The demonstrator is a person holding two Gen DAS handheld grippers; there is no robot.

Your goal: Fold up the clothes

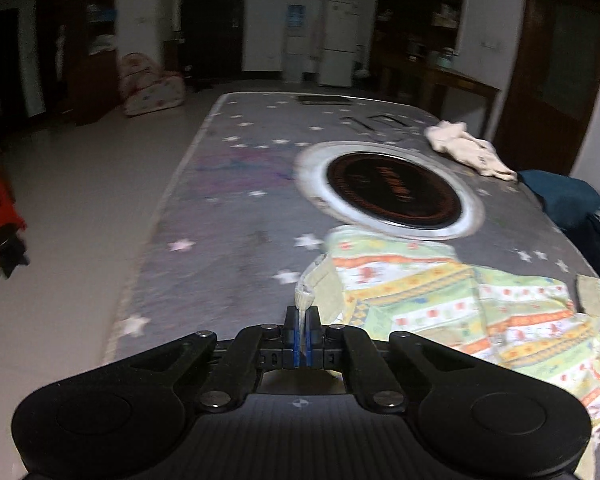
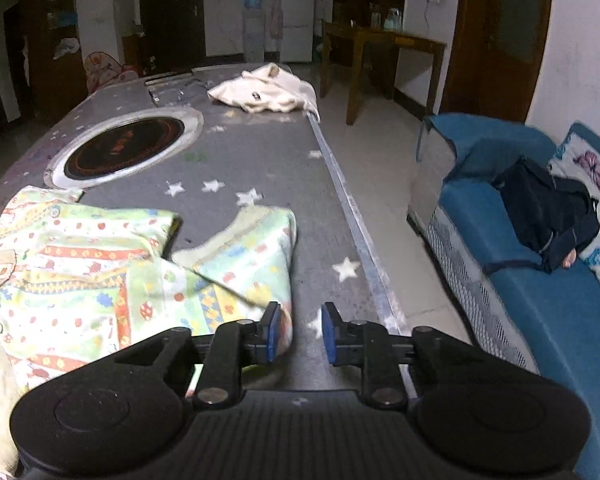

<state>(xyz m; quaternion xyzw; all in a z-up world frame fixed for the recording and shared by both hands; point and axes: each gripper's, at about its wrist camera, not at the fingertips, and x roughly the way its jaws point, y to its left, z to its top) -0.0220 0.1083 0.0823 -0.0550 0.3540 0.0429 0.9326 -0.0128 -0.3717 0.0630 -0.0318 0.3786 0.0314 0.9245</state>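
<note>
A grey star-patterned table (image 2: 268,160) holds a crumpled green, orange-striped patterned garment (image 2: 80,264) at its near end. The left gripper (image 1: 302,332) pinches the garment's pale edge; the right gripper (image 2: 300,330) hovers wide apart beside it.

The table (image 2: 260,160) is long and wears a grey cover printed with pale stars. A round black cooktop (image 2: 126,146) with a silver rim is set into it near the middle. A patterned green and orange garment (image 2: 100,264) lies crumpled on the near end, and a cream cloth (image 2: 266,90) is heaped by the far right edge.
</note>
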